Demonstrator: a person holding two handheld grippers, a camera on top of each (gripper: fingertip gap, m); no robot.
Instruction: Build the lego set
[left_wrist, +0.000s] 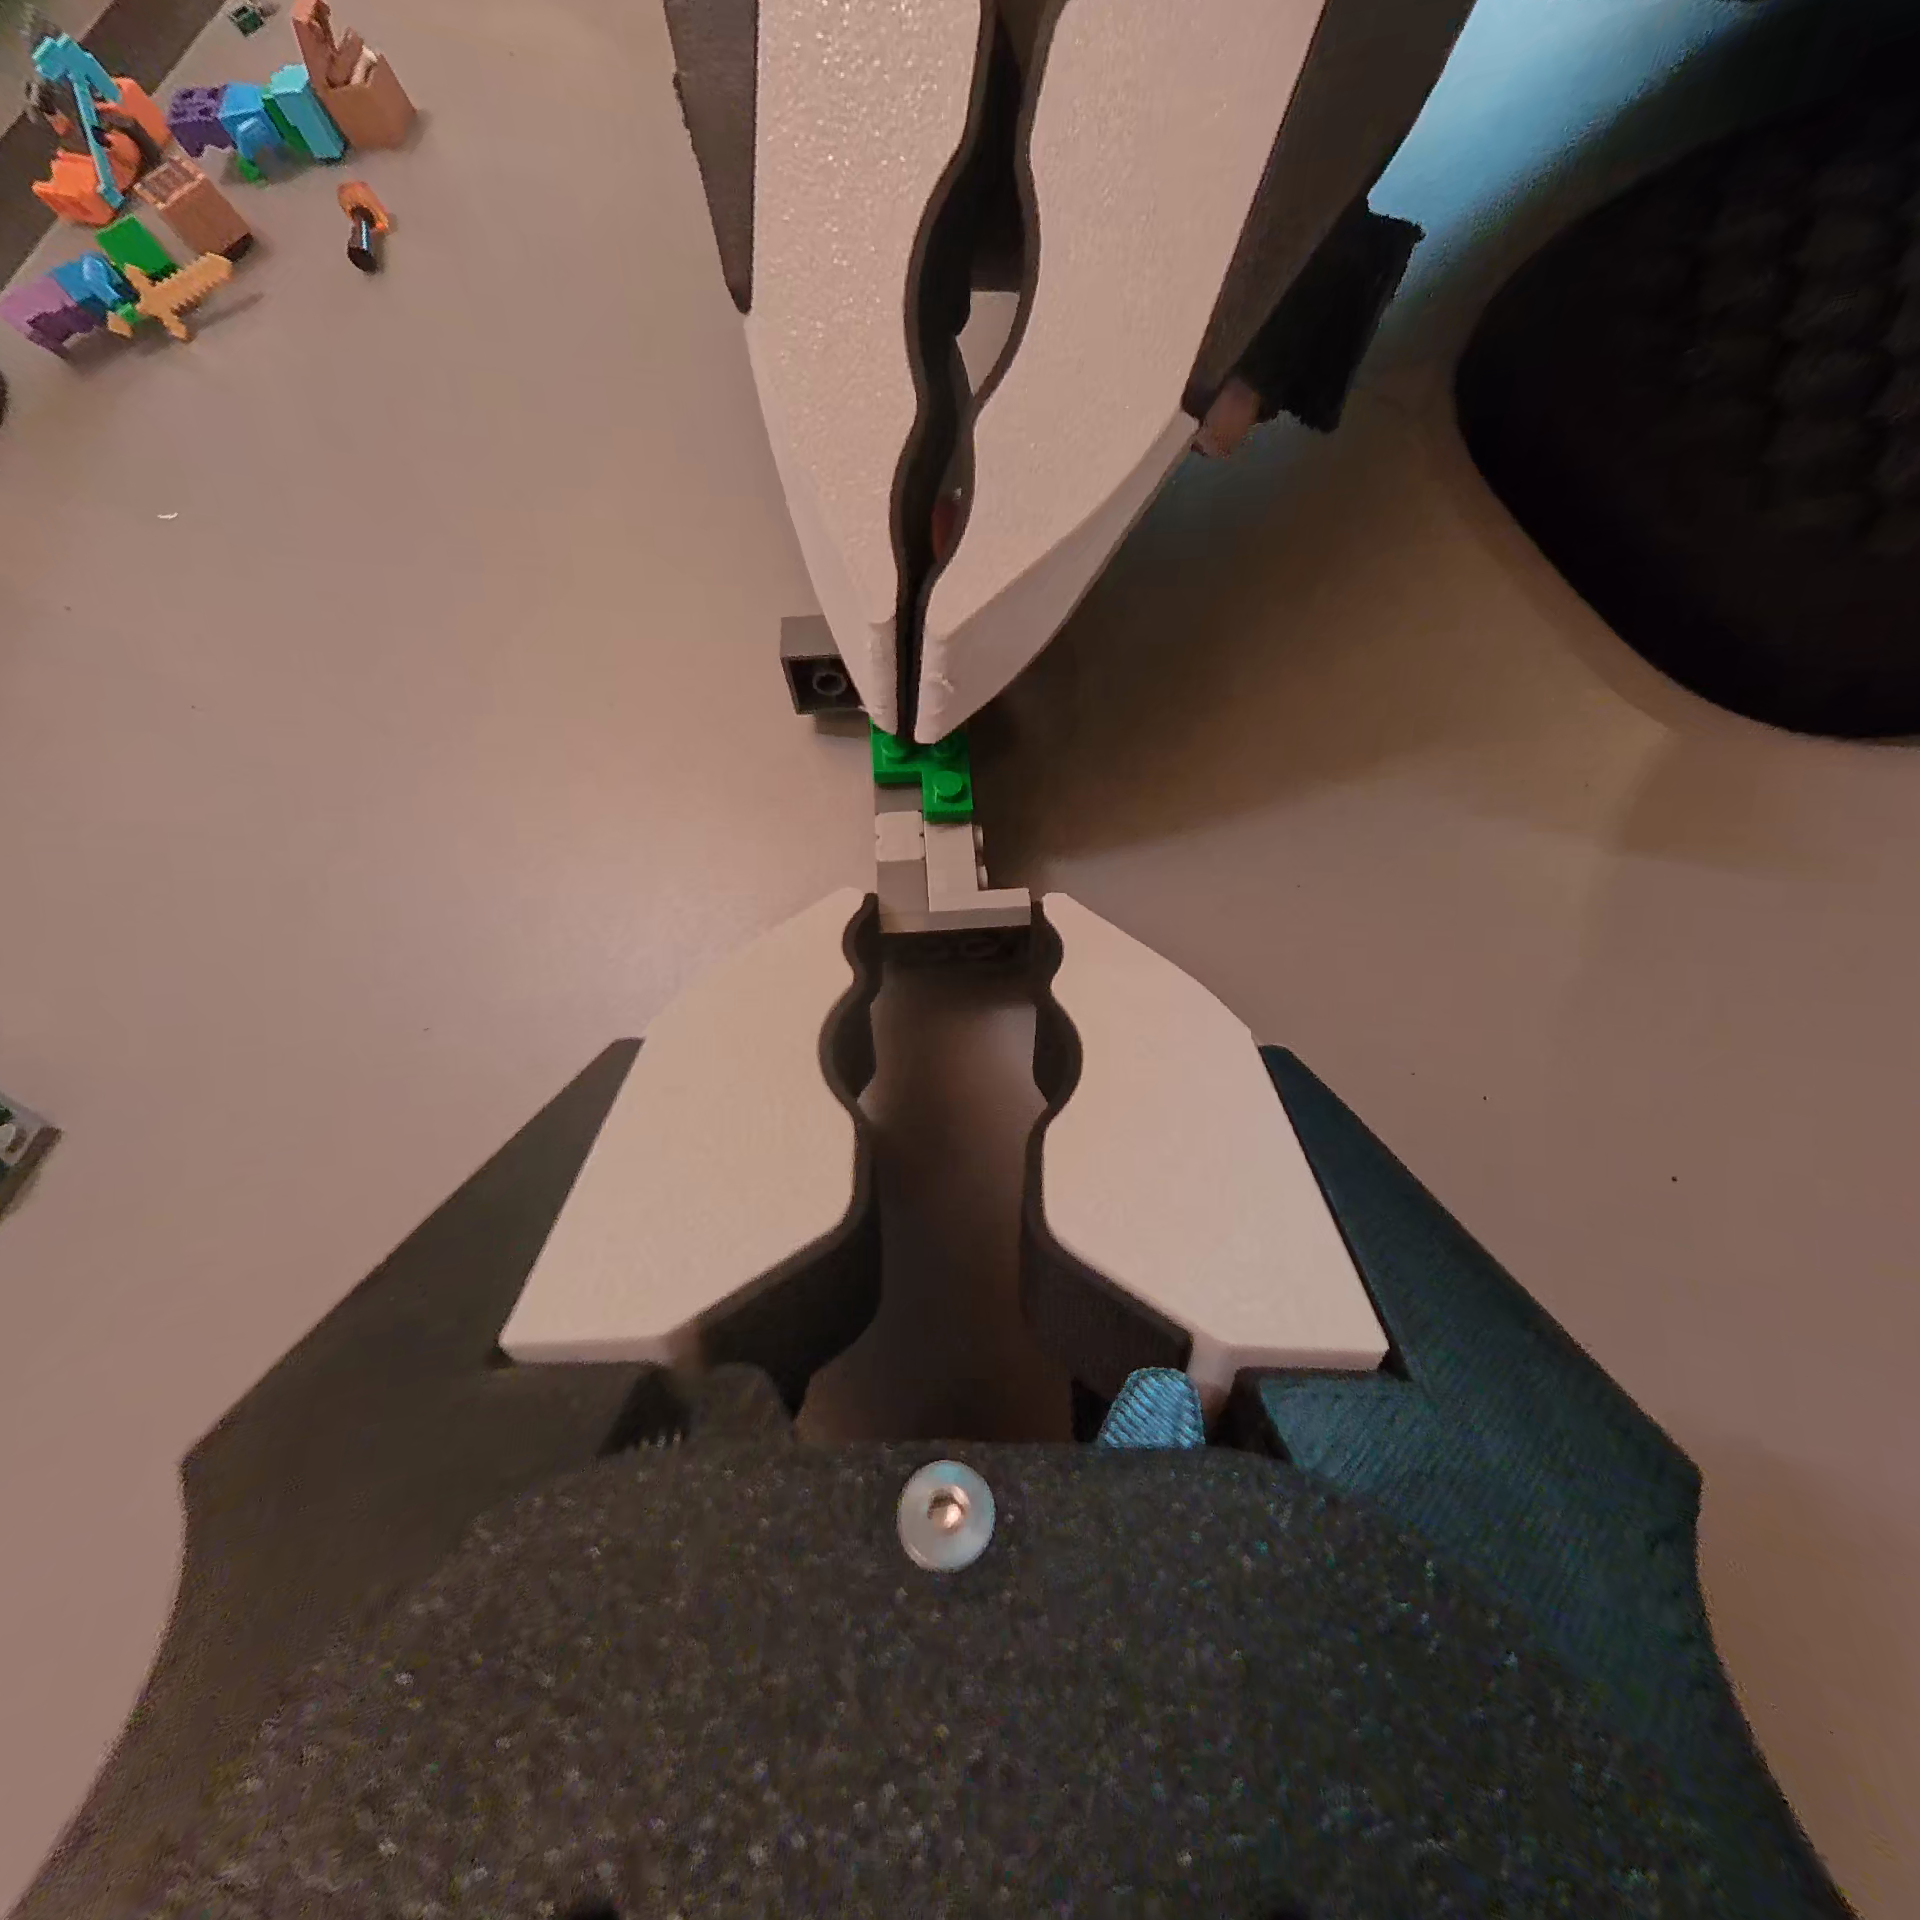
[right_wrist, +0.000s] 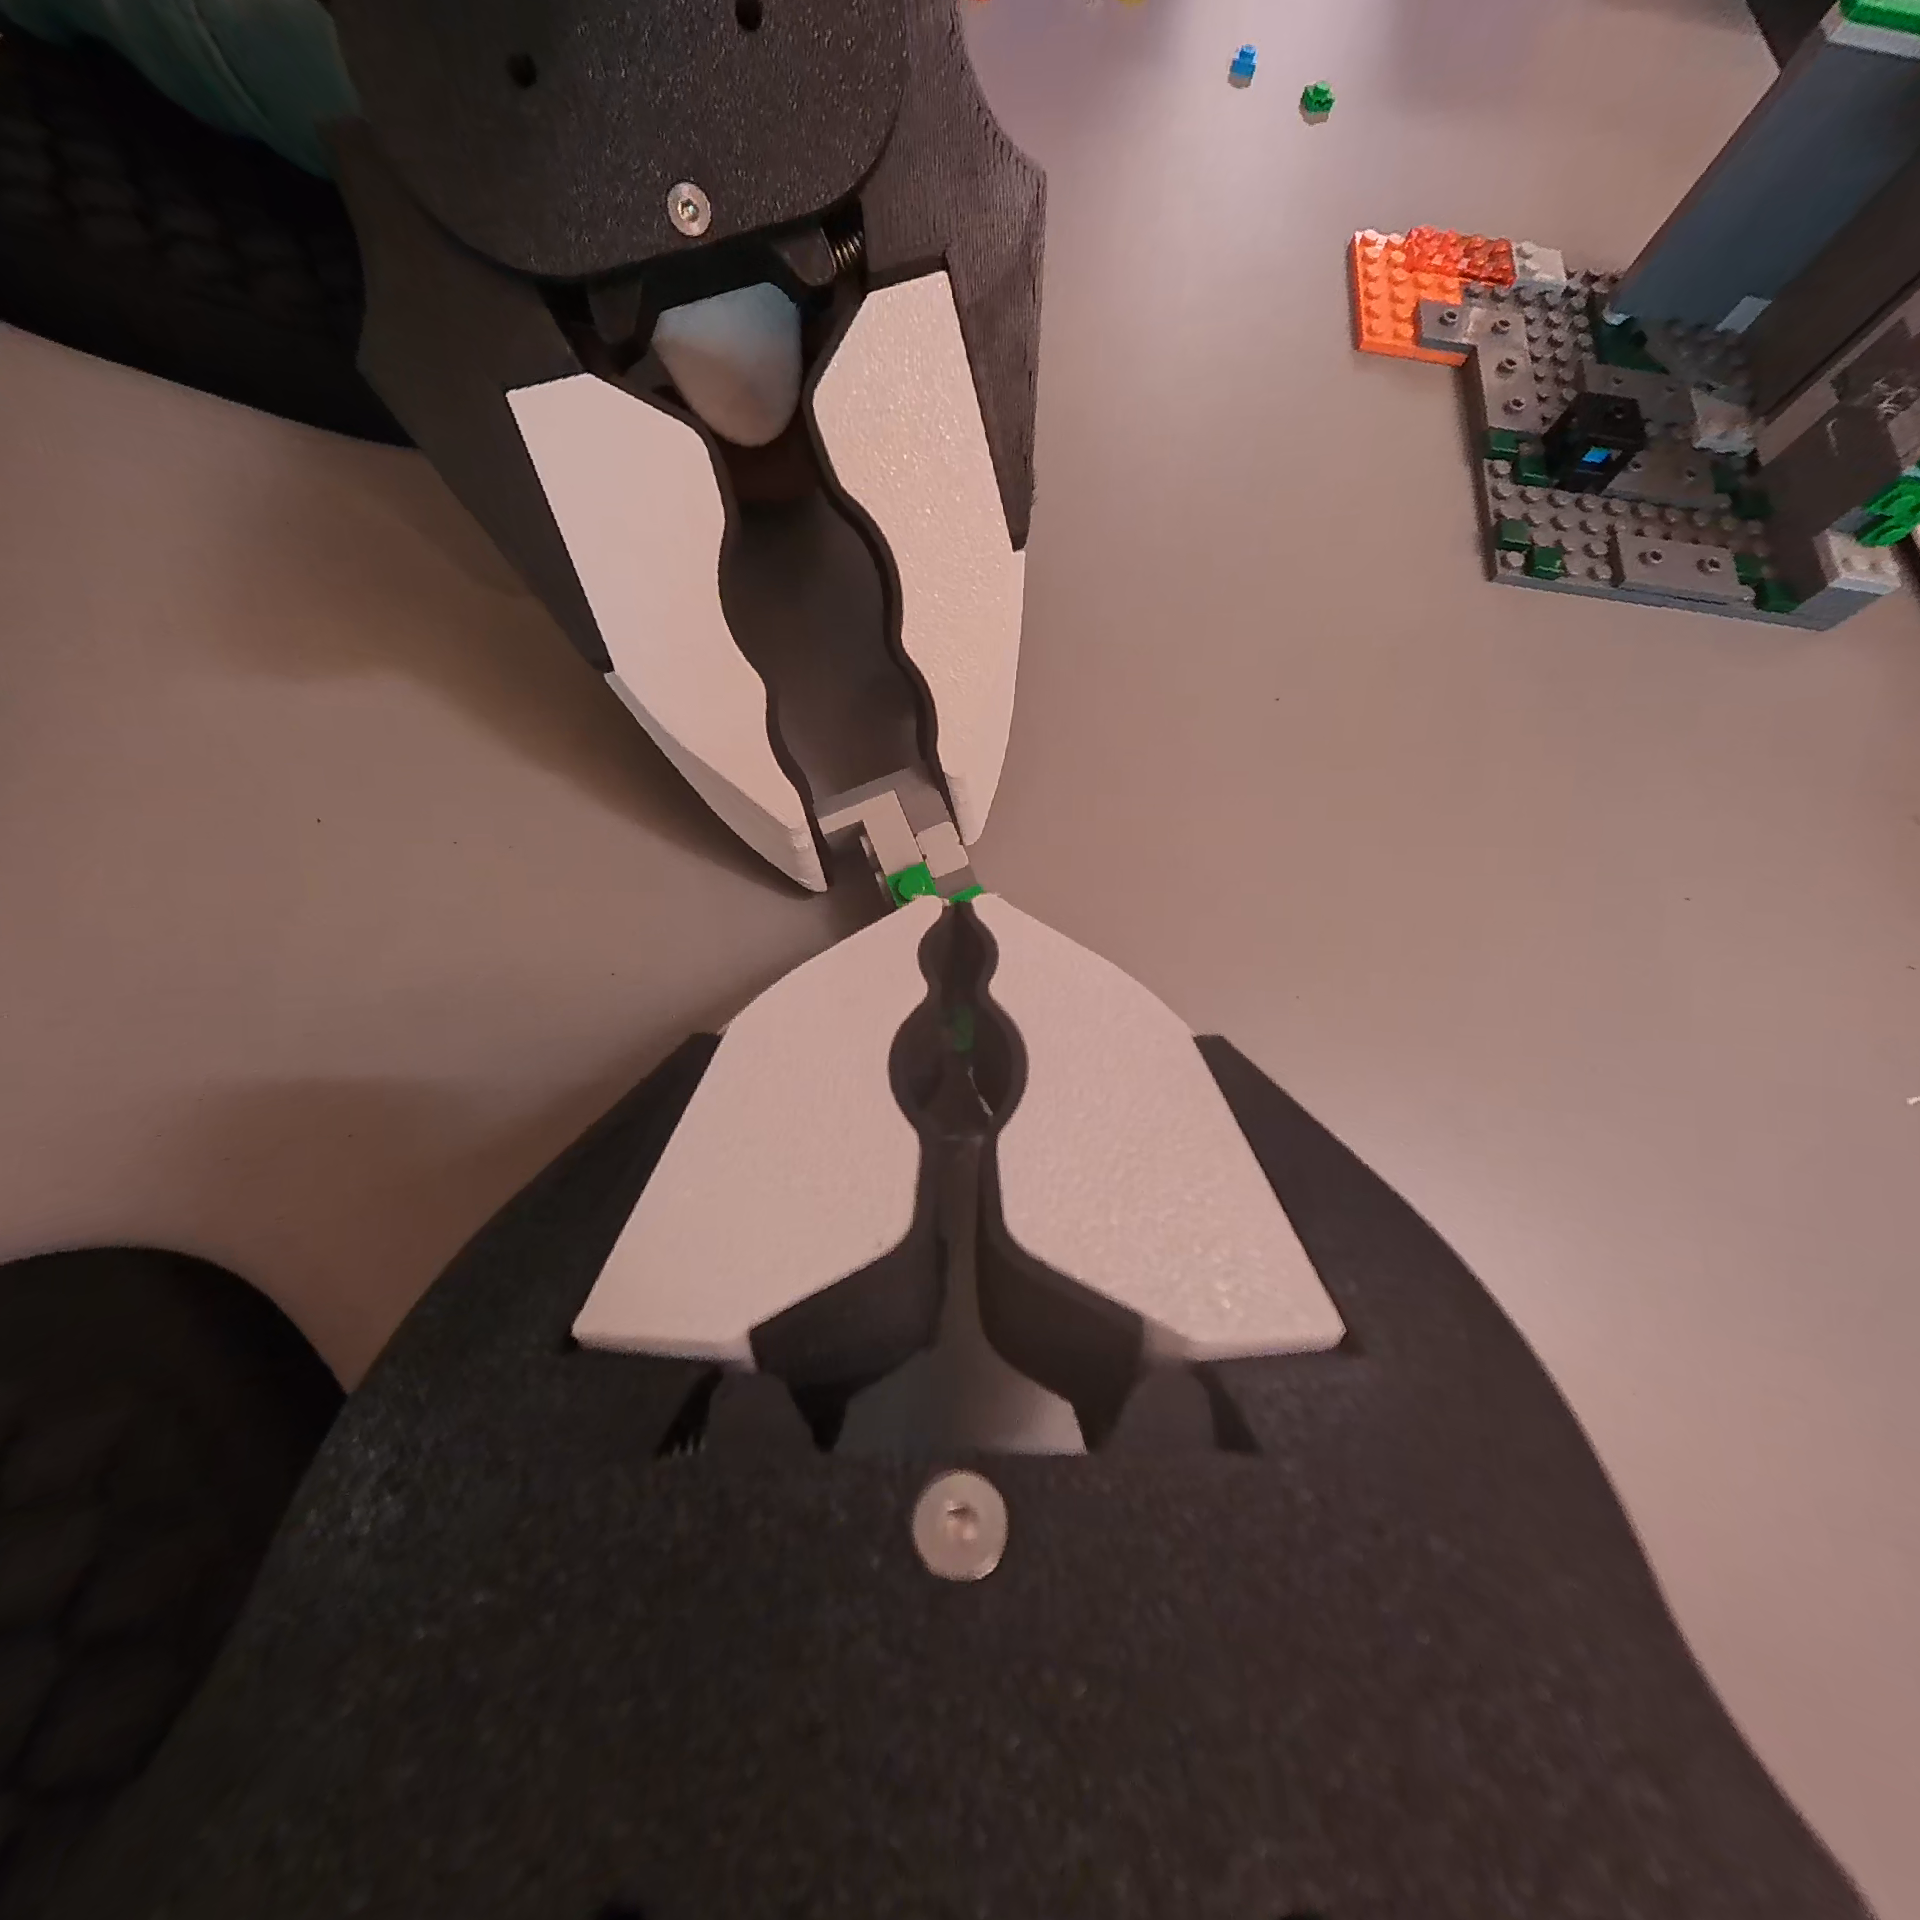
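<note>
Here, a small grey lego assembly (left_wrist: 940, 873) sits between the two grippers, raised above the table (left_wrist: 416, 727), with green plates (left_wrist: 925, 774) fixed on its far end as the left wrist view has it. The left gripper (left_wrist: 951, 920) clamps the grey end of this piece: its white fingers (left_wrist: 727, 1122) stand a brick's width apart, each tip pressed against a side of the grey base. The right gripper (right_wrist: 948, 906) meets it head-on from the opposite side, its fingers drawn almost together, and its tips bear on the green plates; whether they pinch one of the plates or only press on them cannot be told. A sliver of green shows in the narrow gap between those fingers in the right wrist view.

Just behind the right gripper's tips, in the left wrist view, a loose dark grey brick (left_wrist: 816, 665) lies on the table. Farther off, at the upper left of that view, a cluster of coloured lego figures and parts (left_wrist: 156, 187) in orange, purple, blue, green and tan is spread out. In the right wrist view a partly built grey lego structure (right_wrist: 1662, 436) with an orange corner plate (right_wrist: 1392, 301) stands at the upper right, well apart from the grippers, and two tiny loose pieces, one blue (right_wrist: 1243, 62) and one green (right_wrist: 1317, 100), lie beyond it
</note>
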